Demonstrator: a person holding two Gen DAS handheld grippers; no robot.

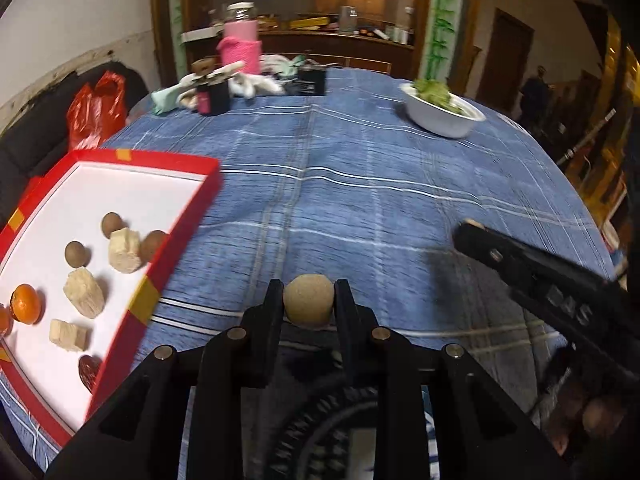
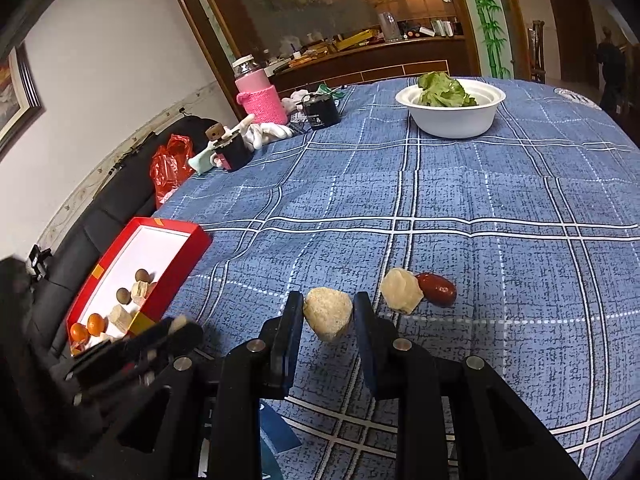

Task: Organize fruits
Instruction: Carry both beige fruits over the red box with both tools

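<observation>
My left gripper [image 1: 308,304] is shut on a round tan longan [image 1: 308,306], held just above the blue checked cloth, right of the red box [image 1: 176,224]. The box's white floor holds brown longans [image 1: 77,254], pale cake-like chunks [image 1: 125,251], small oranges [image 1: 26,304] and a dark red date [image 1: 89,370]. My right gripper [image 2: 328,316] is shut on a pale beige chunk [image 2: 328,314]. Beyond its right finger, another pale chunk [image 2: 401,290] and a red date [image 2: 437,289] lie on the cloth, touching. The left gripper [image 2: 176,330] shows blurred beside the red box [image 2: 180,264].
A white bowl of lettuce [image 1: 442,114] stands at the far right of the table. At the far edge are a pink-sleeved jar [image 1: 241,38], black boxes [image 1: 311,82] and white gloves. A red plastic bag [image 1: 96,110] lies on the dark sofa at left.
</observation>
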